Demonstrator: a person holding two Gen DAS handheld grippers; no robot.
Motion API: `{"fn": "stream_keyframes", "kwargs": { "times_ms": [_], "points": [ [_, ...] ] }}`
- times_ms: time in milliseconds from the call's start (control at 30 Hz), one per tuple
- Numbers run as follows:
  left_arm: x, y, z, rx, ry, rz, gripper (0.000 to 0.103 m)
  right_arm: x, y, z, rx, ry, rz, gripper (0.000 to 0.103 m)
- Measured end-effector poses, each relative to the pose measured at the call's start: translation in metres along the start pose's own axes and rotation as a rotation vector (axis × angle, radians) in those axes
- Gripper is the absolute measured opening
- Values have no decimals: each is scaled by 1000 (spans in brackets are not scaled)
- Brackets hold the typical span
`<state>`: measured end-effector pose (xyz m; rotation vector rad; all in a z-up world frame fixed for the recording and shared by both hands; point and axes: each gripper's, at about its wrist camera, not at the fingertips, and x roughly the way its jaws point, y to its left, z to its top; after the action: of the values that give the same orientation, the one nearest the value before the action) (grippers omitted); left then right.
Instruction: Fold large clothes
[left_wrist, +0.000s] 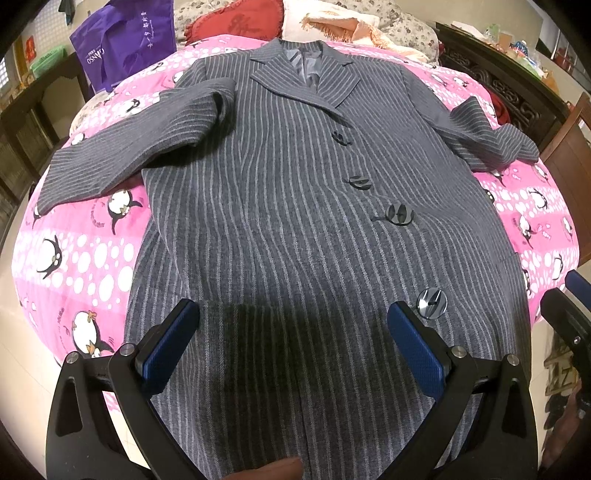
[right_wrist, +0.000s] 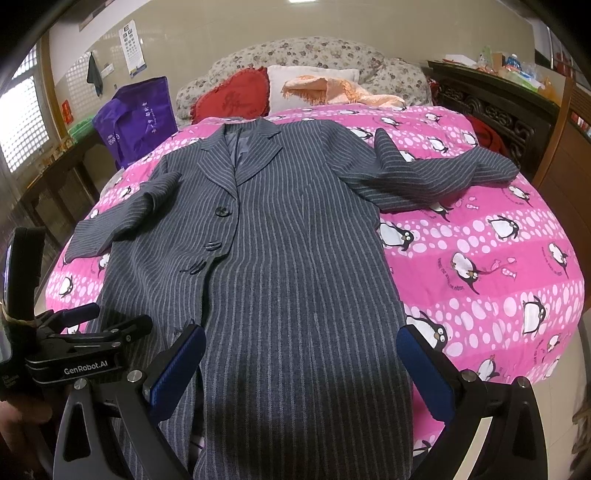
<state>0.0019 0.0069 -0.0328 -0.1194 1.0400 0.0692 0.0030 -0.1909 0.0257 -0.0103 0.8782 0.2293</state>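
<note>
A coat (left_wrist: 280, 206) lies flat on the bed (left_wrist: 74, 266), collar toward the pillows (right_wrist: 255, 94) at the head, sleeves spread to either side. A bag (right_wrist: 138, 118) stands left of the bed, a cabinet (right_wrist: 495, 103) right.

Coat (left_wrist: 288, 229) hem below both frames; bag (left_wrist: 125, 48) lettering illegible.

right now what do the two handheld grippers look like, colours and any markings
Both are matte black frames with triangular cut-outs and silver round bolt heads. The left gripper and right gripper each carry two fingers faced with textured blue pads. In the right wrist view, the left gripper's black body shows white "GenRobot.AI" lettering.
</note>
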Motion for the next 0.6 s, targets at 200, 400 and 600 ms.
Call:
{"fn": "stream_keyframes", "kwargs": {
  "times_ms": [200, 400, 600],
  "points": [
    [3, 0, 0, 1, 7, 2, 103, 1, 0, -1, 1, -5, 4, 102],
    [5, -1, 0, 3, 17, 4, 103, 2, 0, -3, 5, -38, 15, 102],
    [8, 0, 1, 1, 27, 7, 103, 7, -3, -3, 21, -19, 40, 102]
  ]
}}
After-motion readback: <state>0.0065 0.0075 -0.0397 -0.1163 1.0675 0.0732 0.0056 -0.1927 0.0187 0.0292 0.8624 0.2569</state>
